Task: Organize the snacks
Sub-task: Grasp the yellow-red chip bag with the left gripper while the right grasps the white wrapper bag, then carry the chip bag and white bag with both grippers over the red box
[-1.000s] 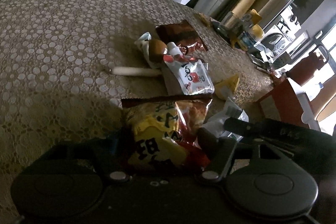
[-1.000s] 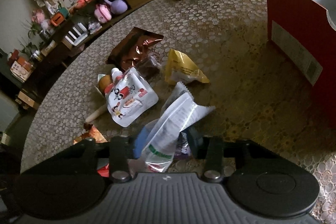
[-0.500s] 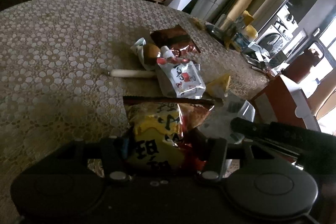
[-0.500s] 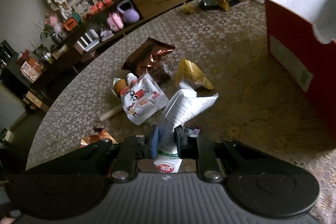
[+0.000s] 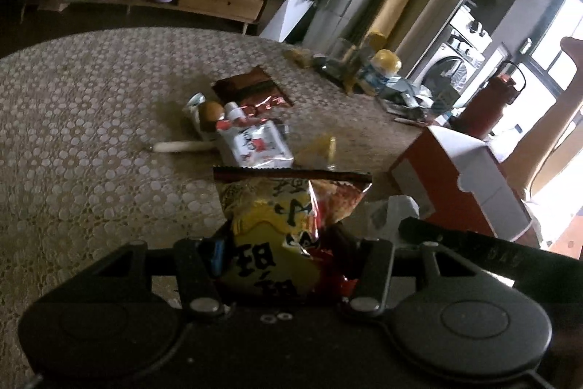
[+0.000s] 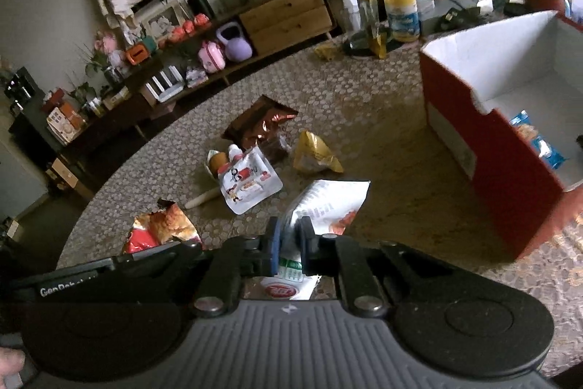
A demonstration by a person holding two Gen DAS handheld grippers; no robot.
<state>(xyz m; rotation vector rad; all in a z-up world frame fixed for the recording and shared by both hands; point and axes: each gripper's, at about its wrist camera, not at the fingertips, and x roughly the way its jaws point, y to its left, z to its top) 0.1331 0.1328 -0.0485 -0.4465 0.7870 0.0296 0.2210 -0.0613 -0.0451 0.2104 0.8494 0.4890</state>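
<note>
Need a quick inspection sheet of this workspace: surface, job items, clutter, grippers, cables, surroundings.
Surface: round table under a lace-pattern cloth.
Job's things: yellow-red chip bag and white snack packet both gripped; white spouted pouch, brown foil bag, small yellow packet and a cream stick lie loose; red box open, with blue packets inside.
Clutter: yellow-lidded jar and glassware at the far edge.
Grippers: left gripper shut on the chip bag; right gripper shut on the white packet.
Cables: nothing seen.
Surroundings: wooden sideboard with a purple kettlebell.
</note>
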